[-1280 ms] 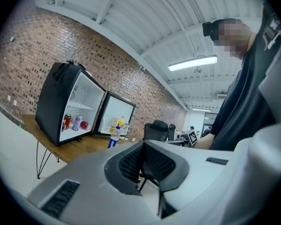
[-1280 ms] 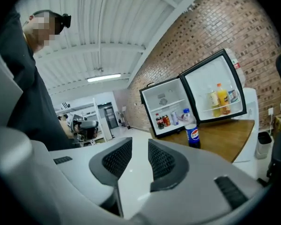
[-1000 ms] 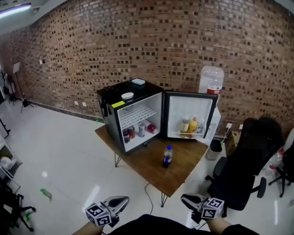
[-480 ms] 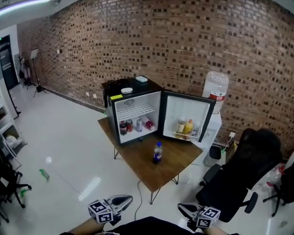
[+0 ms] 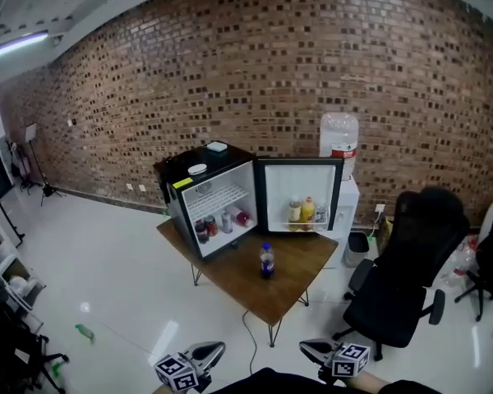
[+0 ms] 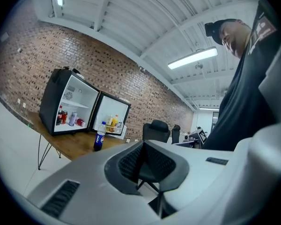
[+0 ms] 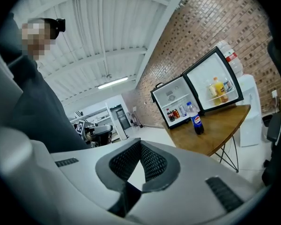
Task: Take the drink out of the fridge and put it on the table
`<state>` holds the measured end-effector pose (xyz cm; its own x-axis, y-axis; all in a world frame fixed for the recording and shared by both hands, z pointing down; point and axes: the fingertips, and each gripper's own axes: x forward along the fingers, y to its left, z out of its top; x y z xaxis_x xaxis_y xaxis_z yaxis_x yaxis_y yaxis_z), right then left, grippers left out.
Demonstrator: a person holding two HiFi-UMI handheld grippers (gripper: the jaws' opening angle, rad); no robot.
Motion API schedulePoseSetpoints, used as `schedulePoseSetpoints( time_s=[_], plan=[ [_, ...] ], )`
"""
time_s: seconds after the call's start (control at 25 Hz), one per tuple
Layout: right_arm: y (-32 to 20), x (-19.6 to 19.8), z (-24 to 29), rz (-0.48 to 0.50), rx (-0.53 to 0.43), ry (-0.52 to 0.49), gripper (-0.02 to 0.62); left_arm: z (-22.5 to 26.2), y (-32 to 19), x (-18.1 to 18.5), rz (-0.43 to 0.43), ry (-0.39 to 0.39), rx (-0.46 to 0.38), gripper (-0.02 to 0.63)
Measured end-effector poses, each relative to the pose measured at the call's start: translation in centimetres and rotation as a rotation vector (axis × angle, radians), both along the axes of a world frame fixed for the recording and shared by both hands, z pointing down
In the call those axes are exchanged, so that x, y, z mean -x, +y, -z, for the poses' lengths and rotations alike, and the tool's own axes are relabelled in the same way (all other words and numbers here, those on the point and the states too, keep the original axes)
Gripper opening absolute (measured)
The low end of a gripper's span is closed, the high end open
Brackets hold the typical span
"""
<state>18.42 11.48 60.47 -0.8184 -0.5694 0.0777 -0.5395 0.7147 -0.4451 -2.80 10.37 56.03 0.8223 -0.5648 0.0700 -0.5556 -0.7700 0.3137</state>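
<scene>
On the wooden table (image 5: 300,263) a round plastic bottle (image 5: 266,261) stands; left gripper (image 5: 216,349) and right gripper (image 5: 307,347) are closed, empty.

Brick wall (image 5: 312,72), black office chair (image 5: 404,273), water dispenser (image 5: 339,142)

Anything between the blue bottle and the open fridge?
Nothing. The head view shows only bare tabletop between the blue bottle and the fridge; the right gripper view agrees.

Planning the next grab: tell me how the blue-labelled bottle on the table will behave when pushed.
Tall and narrow on the table, the bottle would probably tip if pushed high. It looks full of dark liquid, so likely heavy for its size.
</scene>
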Motion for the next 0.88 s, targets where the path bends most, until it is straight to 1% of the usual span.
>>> schedulePoseSetpoints(
  time_s=[0.08, 0.2, 0.48, 0.88],
  plan=[
    [-0.1, 1.2, 0.5, -0.007, -0.006, -0.007, -0.017, -0.4, -0.1, 0.8, -0.001, 0.009, 0.004, -0.003],
    [0.1, 2.4, 0.9, 0.002, -0.032, 0.022, -0.017, -0.5, 0.0, 1.2, -0.016, 0.009, -0.007, -0.003],
    [0.2, 2.3, 1.3, -0.005, -0.031, 0.046, -0.017, 0.1, 0.3, 1.4, -0.021, 0.017, -0.029, -0.003],
    [-0.1, 2.0, 1.3, 0.013, -0.043, 0.072, -0.017, 0.2, 0.4, 1.4, -0.011, 0.025, -0.036, -0.003]
  ],
)
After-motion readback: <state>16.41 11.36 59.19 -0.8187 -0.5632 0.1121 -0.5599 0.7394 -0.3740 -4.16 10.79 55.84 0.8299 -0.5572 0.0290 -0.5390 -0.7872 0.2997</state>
